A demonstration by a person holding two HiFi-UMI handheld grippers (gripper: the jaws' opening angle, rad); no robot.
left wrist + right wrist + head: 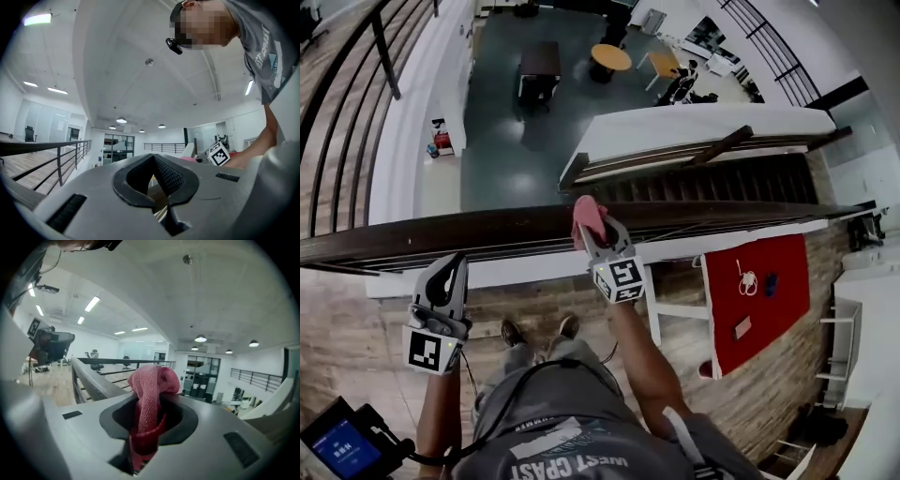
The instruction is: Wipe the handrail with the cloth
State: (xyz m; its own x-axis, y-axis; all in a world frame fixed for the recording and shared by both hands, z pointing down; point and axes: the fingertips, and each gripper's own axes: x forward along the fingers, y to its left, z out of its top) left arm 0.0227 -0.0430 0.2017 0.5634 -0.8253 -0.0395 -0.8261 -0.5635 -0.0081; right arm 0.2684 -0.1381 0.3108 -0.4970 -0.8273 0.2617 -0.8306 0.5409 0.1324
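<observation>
The pink cloth point(587, 214) is bunched in the right hand-held gripper point(593, 229), whose jaws pinch it so that a rounded wad sticks out past the tips and a fold hangs down between them. That wad sits on the dark wooden handrail point(487, 228), on its top face. The person's right arm point(642, 361) reaches forward and slightly left to the rail, marker cube facing up. The left hand-held gripper point(453, 265) is well apart to the left, tips aimed at the rail's near edge, jaws pressed together on nothing.
</observation>
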